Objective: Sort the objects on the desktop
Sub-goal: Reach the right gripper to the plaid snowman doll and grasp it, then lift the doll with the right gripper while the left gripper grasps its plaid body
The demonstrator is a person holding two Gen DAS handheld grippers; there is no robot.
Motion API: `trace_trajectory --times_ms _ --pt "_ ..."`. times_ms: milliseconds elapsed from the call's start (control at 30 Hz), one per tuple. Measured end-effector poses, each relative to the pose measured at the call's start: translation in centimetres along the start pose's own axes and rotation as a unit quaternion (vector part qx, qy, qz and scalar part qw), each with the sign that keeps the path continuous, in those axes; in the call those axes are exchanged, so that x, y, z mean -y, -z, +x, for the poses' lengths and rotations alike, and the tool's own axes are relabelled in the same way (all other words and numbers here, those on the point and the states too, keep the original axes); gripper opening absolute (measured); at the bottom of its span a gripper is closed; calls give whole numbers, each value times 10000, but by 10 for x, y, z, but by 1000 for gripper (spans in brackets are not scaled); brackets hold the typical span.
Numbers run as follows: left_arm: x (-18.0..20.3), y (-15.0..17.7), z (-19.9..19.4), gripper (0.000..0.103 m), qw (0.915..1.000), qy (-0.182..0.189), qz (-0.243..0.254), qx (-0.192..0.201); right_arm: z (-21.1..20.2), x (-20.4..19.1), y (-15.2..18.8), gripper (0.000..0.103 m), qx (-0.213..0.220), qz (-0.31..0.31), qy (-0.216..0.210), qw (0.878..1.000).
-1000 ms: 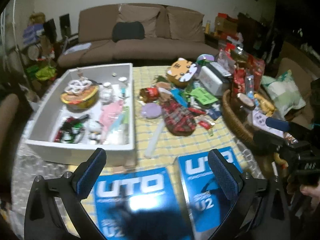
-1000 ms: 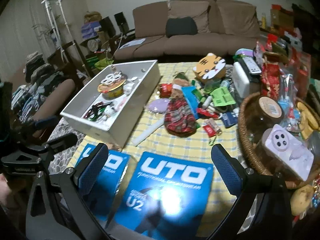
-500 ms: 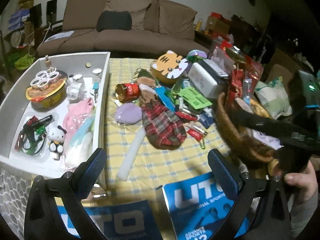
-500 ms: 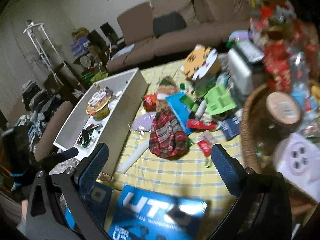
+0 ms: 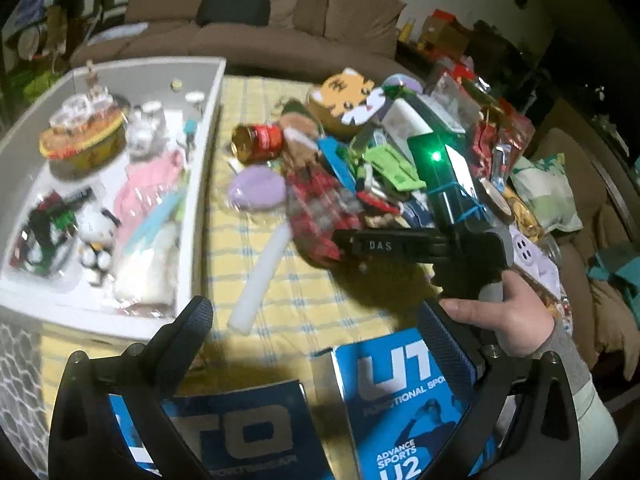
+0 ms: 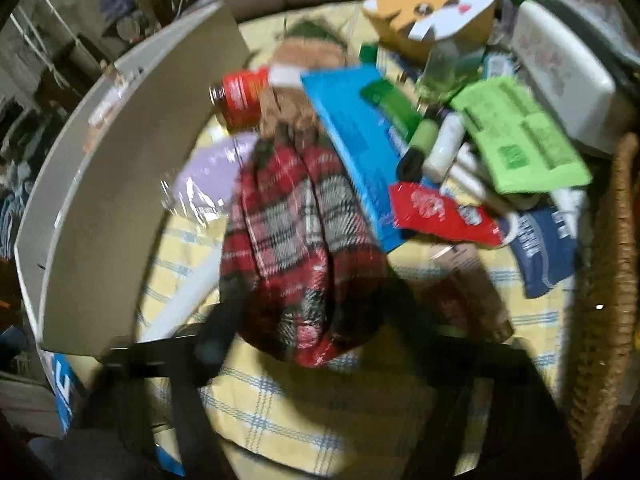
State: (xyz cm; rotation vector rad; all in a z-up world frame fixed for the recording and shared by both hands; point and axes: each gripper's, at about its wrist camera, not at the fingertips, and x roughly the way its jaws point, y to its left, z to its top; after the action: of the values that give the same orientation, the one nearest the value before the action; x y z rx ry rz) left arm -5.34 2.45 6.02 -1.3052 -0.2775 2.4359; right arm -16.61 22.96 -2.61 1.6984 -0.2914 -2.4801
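Yellow checked cloth [image 5: 312, 292] covers the table and carries everything else. On its left side stands a white tray [image 5: 200, 200], already holding a bowl-like yellow pot, a pink packet, a small white cat figure and a tangle of dark cords. A wicker basket [image 6: 612, 280] edges the right side. Two blue boxes [image 5: 400, 400] printed with large white letters lie at the near edge.

The left gripper [image 5: 316, 340] hangs above those boxes with its fingers spread wide and nothing between them. A hand [image 5: 516, 320] holds the right gripper [image 6: 312, 312], which tilts steeply down over the heap of loose things in the middle of the cloth. Its jaws have just been closing, and the lower end of a red plaid pouch [image 6: 296, 232] lies between the two dark fingers. The blur hides whether the pads actually press on the fabric, so I cannot tell if the pouch is gripped.

The pouch lies on the cloth just right of the tray. Beside it are a white stick [image 5: 264, 276], a purple oval [image 5: 258, 190], a red can [image 5: 260, 142] on its side, and farther back a tiger-faced box [image 5: 348, 100].
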Motion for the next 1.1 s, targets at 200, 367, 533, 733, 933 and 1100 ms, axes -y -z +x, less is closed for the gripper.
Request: trace_trajectory --times_ms 200,367,533,733,933,1100 --pt "1 7 2 103 9991 362 -172 -127 -17 10 8 14 248 410 -901 9948" --pt "-9 8 0 103 9957 759 -499 -178 -72 -3 18 14 743 460 -1889 9781" --pt "-16 7 -1 103 9892 1236 -775 -126 -125 -18 32 14 1163 450 -2703 9547" --pt "-27 5 -6 103 9760 1805 -1214 35 -148 -41 40 14 1249 283 -2716 9539" --pt "-47 5 4 103 9467 2559 -1957 -70 -143 -22 55 14 1094 550 -2858 9504" --pt "-43 13 28 76 9342 2770 -2206 -434 -130 -24 68 14 842 566 -2897 9517"
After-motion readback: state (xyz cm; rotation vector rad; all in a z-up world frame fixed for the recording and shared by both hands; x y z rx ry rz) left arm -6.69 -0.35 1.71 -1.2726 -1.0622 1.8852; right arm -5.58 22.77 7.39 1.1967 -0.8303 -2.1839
